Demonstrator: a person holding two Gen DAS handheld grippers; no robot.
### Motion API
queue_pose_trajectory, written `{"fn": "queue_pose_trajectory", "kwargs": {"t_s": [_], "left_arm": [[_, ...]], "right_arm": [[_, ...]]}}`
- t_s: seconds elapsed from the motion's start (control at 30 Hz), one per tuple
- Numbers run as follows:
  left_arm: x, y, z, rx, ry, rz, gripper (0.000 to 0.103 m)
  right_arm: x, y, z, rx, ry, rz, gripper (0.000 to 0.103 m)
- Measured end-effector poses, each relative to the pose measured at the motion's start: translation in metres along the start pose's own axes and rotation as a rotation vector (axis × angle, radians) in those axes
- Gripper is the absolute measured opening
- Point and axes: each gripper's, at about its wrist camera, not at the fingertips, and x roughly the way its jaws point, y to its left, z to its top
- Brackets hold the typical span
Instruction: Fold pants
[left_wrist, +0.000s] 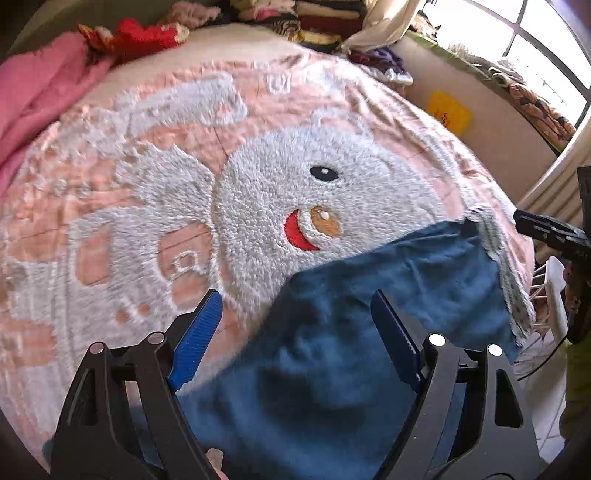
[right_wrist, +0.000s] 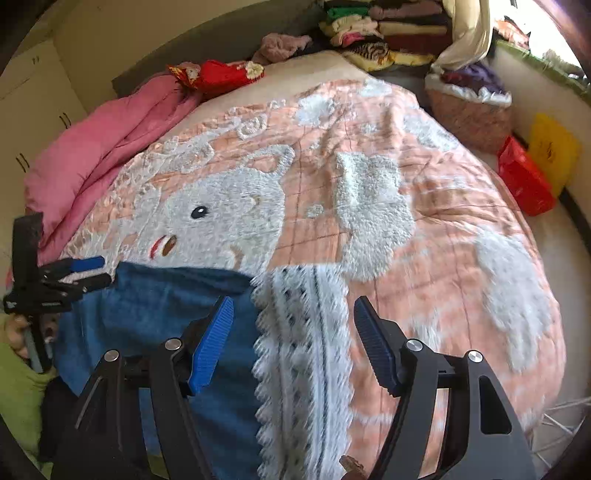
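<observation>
Your pants (left_wrist: 369, 332) are lying flat on the bed, at its near edge, on top of a plush blanket (left_wrist: 184, 166). They are a deep blue, soft napped cloth, with shallow wrinkles and a straight far hem. The blanket is peach with raised, fuzzy white patches; one patch is shaped as a bear face (left_wrist: 321, 199) with a black eye, an orange nose and a red mouth. A white fringed strip (right_wrist: 306, 350) with dark dashes and a scalloped edge is running alongside the pants, touching their right side.

You are holding the left tool (left_wrist: 297, 332) over the pants' left part, jaws spread wide, gripping nothing. Its ribbed blue pads (left_wrist: 199, 339) are standing apart, the left pad over the blanket, the right one over blue cloth.

You are holding the right tool (right_wrist: 293, 343) wide open too, empty. Its left pad is hanging above the pants' right edge, its right pad above the peach blanket, the fringed strip between them.

A pink quilt (right_wrist: 92, 147) is bunching along the bed's far left. Folded clothes (right_wrist: 388, 29) are stacking at the head. A red bag (right_wrist: 524, 181) is sitting beside the bed.
</observation>
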Motion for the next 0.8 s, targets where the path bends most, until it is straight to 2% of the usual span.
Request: {"fn": "queue_pose_trajectory", "kwargs": {"t_s": [0.1, 0.13, 0.17, 0.2, 0.23, 0.27, 0.3, 0.33, 0.4, 0.47, 0.6, 0.63, 0.7, 0.8], "left_arm": [[0.019, 0.001, -0.001, -0.014, 0.035, -0.041, 0.075], [0.024, -0.001, -0.003, -0.011, 0.047, -0.053, 0.065], [0.027, -0.004, -0.004, -0.002, 0.052, -0.055, 0.051], [0.028, -0.008, -0.006, 0.019, 0.051, -0.055, 0.028], [0.027, -0.010, -0.006, 0.027, 0.040, -0.068, 0.013], [0.025, -0.011, -0.006, 0.029, 0.033, -0.086, 0.006], [0.021, -0.011, -0.006, 0.030, 0.018, -0.091, 0.006], [0.016, -0.010, -0.005, 0.027, -0.002, -0.089, 0.006], [0.004, -0.002, -0.004, -0.014, -0.051, -0.130, 0.006], [0.002, 0.003, -0.005, -0.039, -0.063, -0.144, 0.006], [0.020, -0.005, -0.011, 0.002, -0.019, -0.094, 0.008], [0.023, -0.004, -0.012, -0.010, -0.012, -0.099, 0.009], [0.025, 0.003, -0.014, -0.044, -0.008, -0.123, 0.011], [0.026, 0.005, -0.014, -0.057, 0.001, -0.132, 0.011]], "right_arm": [[0.026, -0.012, 0.009, -0.012, 0.053, 0.042, 0.067], [0.032, -0.014, 0.010, -0.008, 0.064, 0.050, 0.067], [0.041, -0.019, 0.010, 0.009, 0.078, 0.052, 0.067], [0.048, -0.023, 0.008, 0.029, 0.096, 0.069, 0.067], [0.052, -0.027, 0.006, 0.042, 0.106, 0.086, 0.066], [0.057, -0.029, 0.003, 0.054, 0.118, 0.109, 0.048], [0.059, -0.028, 0.001, 0.051, 0.121, 0.127, 0.026], [0.057, -0.026, -0.002, 0.040, 0.107, 0.136, 0.025], [0.044, -0.026, -0.007, 0.045, 0.035, 0.148, 0.023], [0.038, -0.026, -0.012, 0.051, 0.001, 0.167, 0.023], [0.052, -0.028, -0.017, 0.049, 0.043, 0.118, 0.033], [0.053, -0.028, -0.016, 0.063, 0.044, 0.127, 0.035], [0.051, -0.033, -0.013, 0.094, 0.025, 0.137, 0.049], [0.059, -0.034, -0.011, 0.106, 0.044, 0.164, 0.052]]}}
